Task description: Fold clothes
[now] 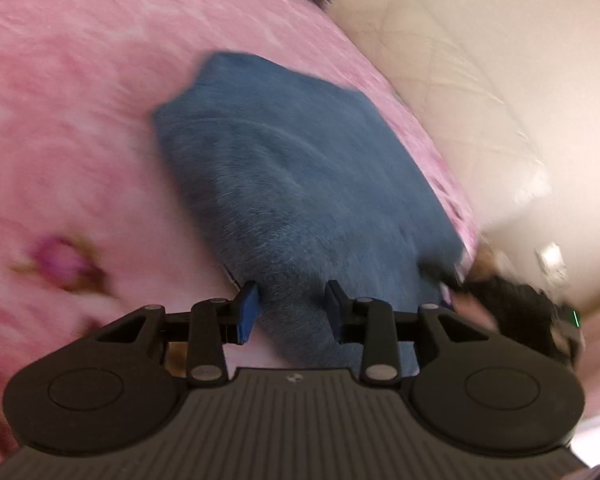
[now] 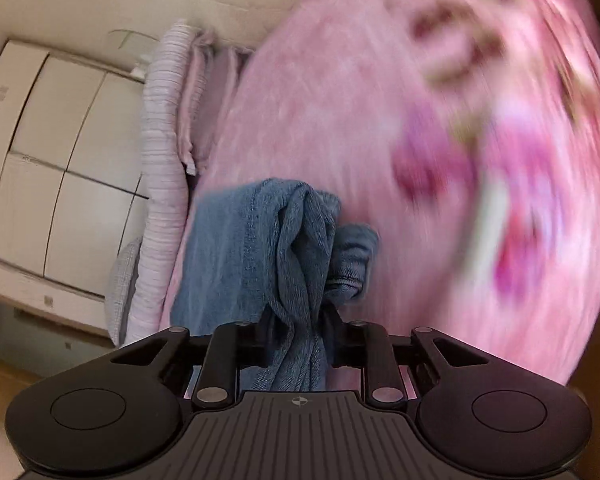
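Flanking blue garment (image 2: 260, 248): striped pillow (image 2: 162, 184)

My right gripper (image 2: 298, 332) pinches bunched blue denim (image 2: 236, 248). Beneath lies a pink blanket (image 2: 320, 120), its flowers seemingly blurred.

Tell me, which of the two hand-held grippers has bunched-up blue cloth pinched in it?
The right hand-held gripper: a gathered bunch of the blue garment is squeezed between its jaws. The left hand-held gripper stands open, straddling smooth cloth without pinching.
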Action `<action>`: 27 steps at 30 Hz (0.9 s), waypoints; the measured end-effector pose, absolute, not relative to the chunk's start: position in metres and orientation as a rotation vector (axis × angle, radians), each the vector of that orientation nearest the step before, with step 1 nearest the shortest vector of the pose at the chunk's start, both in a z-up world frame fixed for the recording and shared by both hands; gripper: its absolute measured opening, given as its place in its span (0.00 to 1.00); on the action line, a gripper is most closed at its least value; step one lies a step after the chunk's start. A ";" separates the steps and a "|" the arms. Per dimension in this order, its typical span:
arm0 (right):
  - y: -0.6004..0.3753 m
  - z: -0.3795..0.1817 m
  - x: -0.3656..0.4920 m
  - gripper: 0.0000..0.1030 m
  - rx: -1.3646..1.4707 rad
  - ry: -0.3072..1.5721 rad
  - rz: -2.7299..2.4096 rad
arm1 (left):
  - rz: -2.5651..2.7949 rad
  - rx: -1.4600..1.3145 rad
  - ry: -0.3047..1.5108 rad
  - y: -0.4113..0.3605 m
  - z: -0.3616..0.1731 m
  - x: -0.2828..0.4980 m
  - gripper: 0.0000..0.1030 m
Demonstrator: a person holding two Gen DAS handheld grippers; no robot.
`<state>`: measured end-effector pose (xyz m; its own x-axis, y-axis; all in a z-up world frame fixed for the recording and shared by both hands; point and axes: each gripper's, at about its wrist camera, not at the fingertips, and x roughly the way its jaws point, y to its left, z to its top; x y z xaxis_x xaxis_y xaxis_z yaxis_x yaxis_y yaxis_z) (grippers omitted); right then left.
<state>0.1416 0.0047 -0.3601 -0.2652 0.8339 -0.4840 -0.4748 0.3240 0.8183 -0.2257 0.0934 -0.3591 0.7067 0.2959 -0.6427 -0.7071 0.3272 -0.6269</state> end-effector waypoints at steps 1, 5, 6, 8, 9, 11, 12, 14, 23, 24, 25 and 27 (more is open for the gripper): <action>0.013 -0.354 0.151 0.21 0.350 1.280 1.322 | 0.644 -1.035 0.467 0.090 -0.360 -0.214 0.29; 0.065 -0.349 0.193 0.23 0.285 1.215 1.397 | 0.550 -0.981 0.524 0.075 -0.369 -0.163 0.28; 0.076 -0.354 0.202 0.25 0.294 1.235 1.394 | 0.542 -0.978 0.541 0.072 -0.372 -0.155 0.28; 0.083 -0.362 0.212 0.33 0.311 1.287 1.379 | 0.540 -0.978 0.569 0.068 -0.376 -0.151 0.28; 0.080 -0.360 0.214 0.35 0.324 1.292 1.382 | 0.541 -0.978 0.558 0.066 -0.375 -0.156 0.28; 0.053 -0.352 0.208 0.44 0.324 1.227 1.378 | 0.560 -0.983 0.544 0.064 -0.370 -0.178 0.28; 0.039 -0.348 0.205 0.46 0.325 1.194 1.375 | 0.577 -0.979 0.534 0.064 -0.366 -0.192 0.28; -0.002 -0.347 0.195 0.53 0.340 1.141 1.361 | 0.626 -0.974 0.516 0.065 -0.359 -0.219 0.29; -0.068 -0.358 0.129 0.58 0.235 1.026 1.308 | 0.814 -1.086 0.307 0.110 -0.359 -0.281 0.30; -0.066 -0.357 0.125 0.58 0.236 1.010 1.301 | 0.802 -1.104 0.288 0.115 -0.361 -0.280 0.30; -0.060 -0.357 0.124 0.58 0.251 1.001 1.303 | 0.779 -1.127 0.260 0.119 -0.362 -0.277 0.30; -0.052 -0.357 0.124 0.58 0.257 1.006 1.295 | 0.728 -1.186 0.193 0.124 -0.367 -0.275 0.30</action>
<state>0.1235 -0.0522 -0.3566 -0.0628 0.8793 -0.4721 -0.6745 0.3113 0.6694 -0.2751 0.1236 -0.3671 0.7598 0.4143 -0.5010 -0.6081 0.1803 -0.7731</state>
